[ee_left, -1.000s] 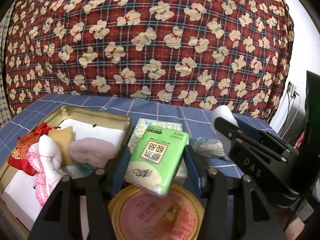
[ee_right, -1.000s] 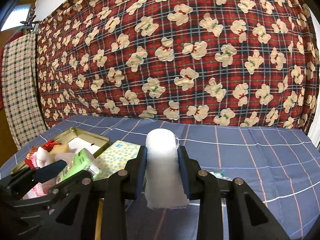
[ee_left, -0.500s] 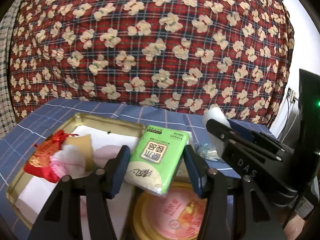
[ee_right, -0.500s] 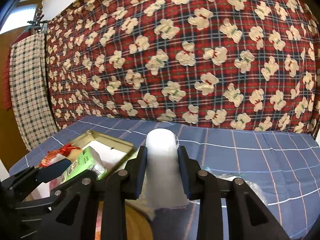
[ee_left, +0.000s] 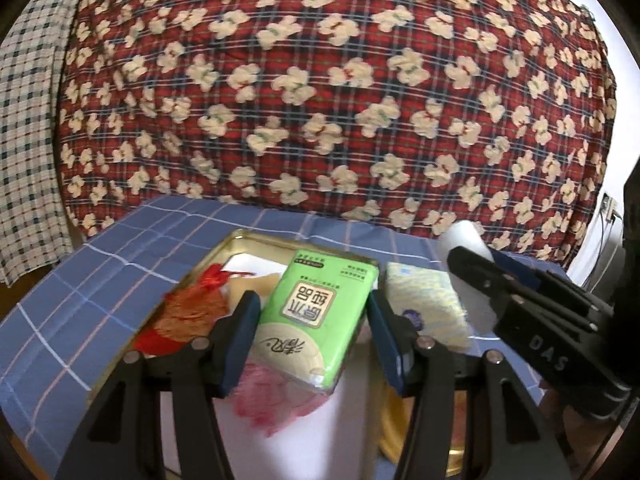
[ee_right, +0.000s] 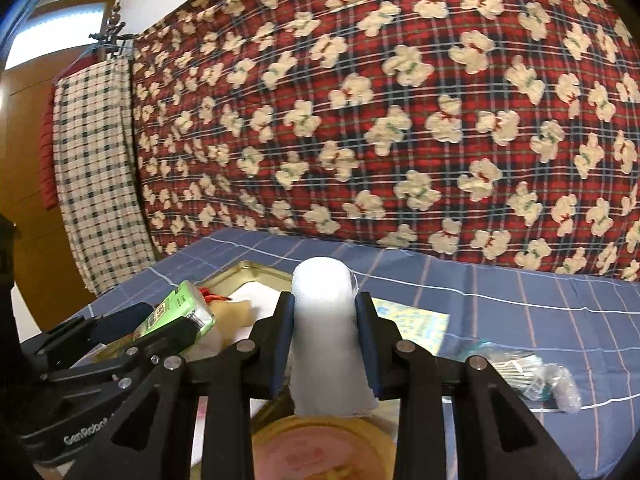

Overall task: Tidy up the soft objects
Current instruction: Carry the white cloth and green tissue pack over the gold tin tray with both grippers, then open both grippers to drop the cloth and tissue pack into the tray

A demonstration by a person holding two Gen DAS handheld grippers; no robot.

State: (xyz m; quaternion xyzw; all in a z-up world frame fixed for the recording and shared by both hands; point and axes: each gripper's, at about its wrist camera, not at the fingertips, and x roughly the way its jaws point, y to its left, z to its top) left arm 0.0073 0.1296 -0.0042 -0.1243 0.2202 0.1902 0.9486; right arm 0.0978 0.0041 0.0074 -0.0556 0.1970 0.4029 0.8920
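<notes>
Left gripper (ee_left: 314, 316) jaws are clamping the green tissue pack (ee_left: 316, 316), holding it in the air above the tin tray (ee_left: 240, 238). Right gripper (ee_right: 324, 344) jaws are squeezing a white roll (ee_right: 324, 336), upright, to the right of the tray. Inside the tray: red pouch (ee_left: 188, 312), yellowish sponge (ee_right: 236, 312), something pink (ee_left: 272, 404), blurred, possibly a cloth. A patterned pack (ee_left: 424, 300) is lying just right of the tray on the blue checked worktop (ee_left: 100, 280). A round lid (ee_right: 320, 452) is sitting nearer the cameras than the tray.
</notes>
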